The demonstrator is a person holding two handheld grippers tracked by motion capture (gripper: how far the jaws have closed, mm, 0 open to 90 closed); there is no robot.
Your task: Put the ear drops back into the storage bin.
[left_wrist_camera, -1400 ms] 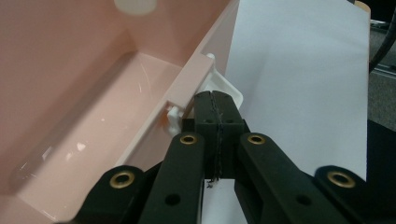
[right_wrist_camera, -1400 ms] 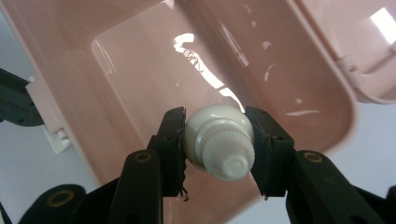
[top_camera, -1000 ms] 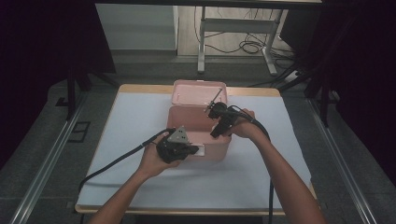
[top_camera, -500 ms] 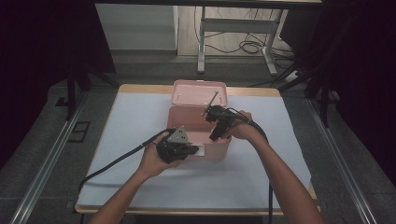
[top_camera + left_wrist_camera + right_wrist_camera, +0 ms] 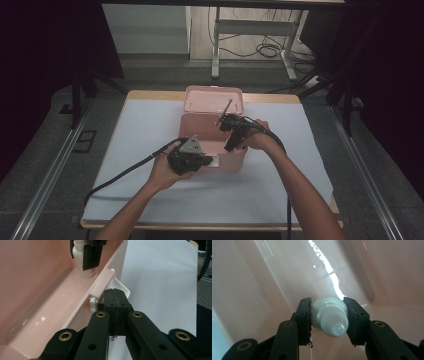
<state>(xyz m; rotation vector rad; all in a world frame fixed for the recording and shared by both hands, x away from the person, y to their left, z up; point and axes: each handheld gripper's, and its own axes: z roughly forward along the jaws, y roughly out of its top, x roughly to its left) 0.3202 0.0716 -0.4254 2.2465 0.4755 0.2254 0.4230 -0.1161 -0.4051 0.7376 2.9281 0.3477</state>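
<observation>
Little has shifted since the earlier frame. A white bottle (image 5: 329, 315) is clamped by the right gripper (image 5: 329, 315) just above the floor of the pink box (image 5: 45, 310); the left gripper (image 5: 115, 302), clenched shut, rests at the box's latch (apparently steadying). Lowering, then release, is judged next.

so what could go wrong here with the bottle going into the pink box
1. The right gripper pinches the white bottle only at its neck and cap, so the bottle could swing or slip as it is lowered.
2. The bottle's base hangs close to the pink box's front wall and could clip it.
3. The left gripper is shut on the small white latch tab; if that slips, the box may shift.
</observation>
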